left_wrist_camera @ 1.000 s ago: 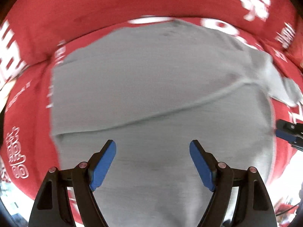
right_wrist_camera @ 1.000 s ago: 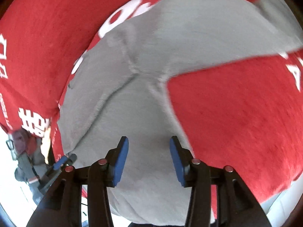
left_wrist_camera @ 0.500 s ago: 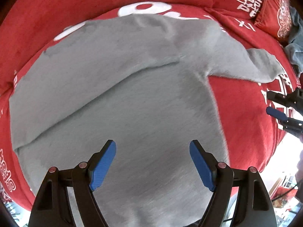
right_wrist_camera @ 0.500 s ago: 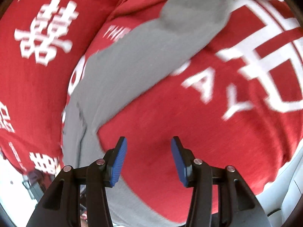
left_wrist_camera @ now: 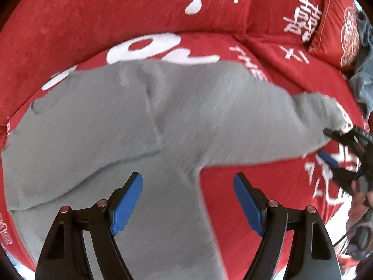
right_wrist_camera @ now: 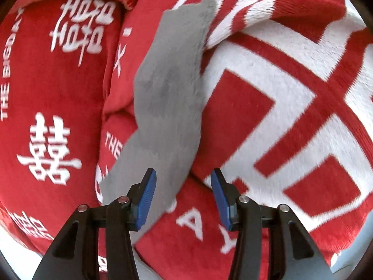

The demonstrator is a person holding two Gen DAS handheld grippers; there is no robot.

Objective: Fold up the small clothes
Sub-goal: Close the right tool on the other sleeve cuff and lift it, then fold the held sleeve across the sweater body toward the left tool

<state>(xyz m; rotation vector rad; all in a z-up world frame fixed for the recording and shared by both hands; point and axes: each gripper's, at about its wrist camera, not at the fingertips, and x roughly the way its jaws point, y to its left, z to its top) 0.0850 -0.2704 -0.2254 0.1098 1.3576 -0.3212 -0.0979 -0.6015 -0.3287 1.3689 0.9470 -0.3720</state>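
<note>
Swung rightward off the body since a second ago, now over the outstretched sleeve (right_wrist_camera: 167,98) of the grey top (left_wrist_camera: 116,140), spread flat on the red sofa cover (left_wrist_camera: 93,18). Left gripper (left_wrist_camera: 187,200) wide open, empty; right gripper (right_wrist_camera: 183,198) partly open, empty, just beside the cuff. Risk: pinching plush cover with sleeve, dragging the top askew.

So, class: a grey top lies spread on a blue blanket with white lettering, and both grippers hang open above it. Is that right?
Not quite. The blanket is red, not blue, as the left wrist view shows. The grey top does lie spread on it, with the left gripper and right gripper open.
</note>
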